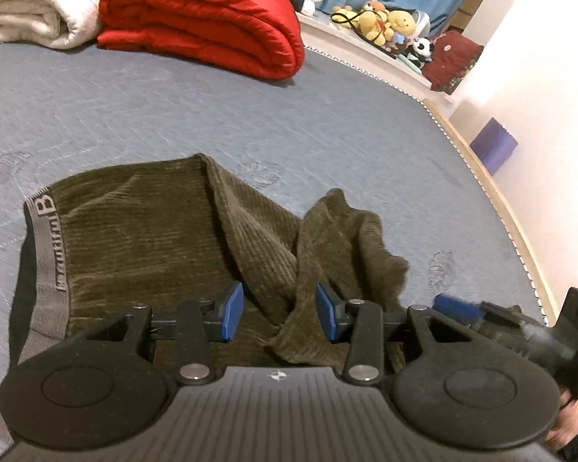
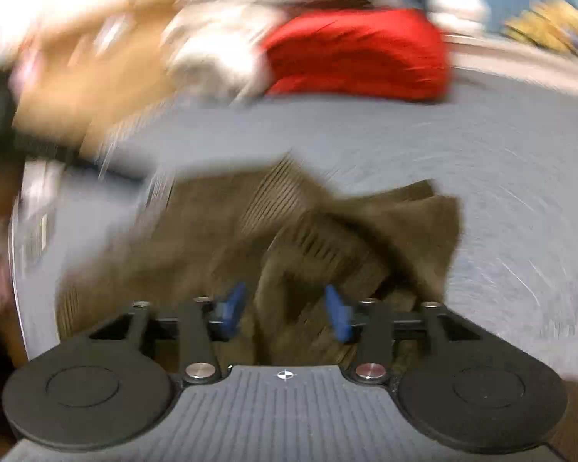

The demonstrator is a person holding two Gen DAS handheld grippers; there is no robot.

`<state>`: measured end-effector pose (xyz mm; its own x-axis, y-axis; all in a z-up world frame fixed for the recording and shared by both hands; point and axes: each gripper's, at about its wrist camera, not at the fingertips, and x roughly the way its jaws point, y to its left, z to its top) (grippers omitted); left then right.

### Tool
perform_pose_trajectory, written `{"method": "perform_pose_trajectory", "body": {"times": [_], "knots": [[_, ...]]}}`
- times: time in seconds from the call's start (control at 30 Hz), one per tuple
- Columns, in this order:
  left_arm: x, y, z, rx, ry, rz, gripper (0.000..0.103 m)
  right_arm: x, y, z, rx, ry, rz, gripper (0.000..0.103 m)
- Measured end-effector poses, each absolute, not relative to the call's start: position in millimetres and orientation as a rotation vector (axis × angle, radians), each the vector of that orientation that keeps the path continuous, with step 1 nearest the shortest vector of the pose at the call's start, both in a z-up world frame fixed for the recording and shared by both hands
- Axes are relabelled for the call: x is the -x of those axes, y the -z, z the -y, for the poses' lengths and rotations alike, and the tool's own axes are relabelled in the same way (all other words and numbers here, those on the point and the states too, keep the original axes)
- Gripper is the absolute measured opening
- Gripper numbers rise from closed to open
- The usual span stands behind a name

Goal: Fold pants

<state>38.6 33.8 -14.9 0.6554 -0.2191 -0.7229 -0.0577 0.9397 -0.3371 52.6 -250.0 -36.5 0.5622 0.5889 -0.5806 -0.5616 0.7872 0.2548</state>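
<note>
Olive-brown ribbed pants point(image 1: 162, 238) lie on the grey-blue bed point(image 1: 327, 131), with a grey lettered waistband point(image 1: 48, 254) at the left and the legs bunched in folds at the right point(image 1: 339, 238). My left gripper point(image 1: 279, 313) is open just above the pants, its blue pads either side of a fold. The right gripper shows at the lower right of the left wrist view point(image 1: 458, 308). In the blurred right wrist view, my right gripper point(image 2: 285, 313) is open over the crumpled pants point(image 2: 289, 231), holding nothing.
A folded red quilt point(image 1: 204, 19) and a white blanket point(image 1: 31, 11) lie at the bed's far side. Stuffed toys point(image 1: 385, 23) sit on a ledge at the back right. The bed's edge point(image 1: 493, 200) runs along the right, with a purple box point(image 1: 495, 146) beyond it.
</note>
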Motion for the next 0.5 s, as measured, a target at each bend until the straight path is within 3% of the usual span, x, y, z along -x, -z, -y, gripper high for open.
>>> {"method": "perform_pose_trajectory", "body": {"times": [0.2,0.5], "knots": [[-51,21,-40,0.363,0.069,-0.869,0.047,-92,56,298,-0.489,-0.570,-0.763,0.058],[-70,39,-40,0.373,0.051,-0.911,0.049,-141,116,305,-0.833,-0.433,-0.923,0.066]]}}
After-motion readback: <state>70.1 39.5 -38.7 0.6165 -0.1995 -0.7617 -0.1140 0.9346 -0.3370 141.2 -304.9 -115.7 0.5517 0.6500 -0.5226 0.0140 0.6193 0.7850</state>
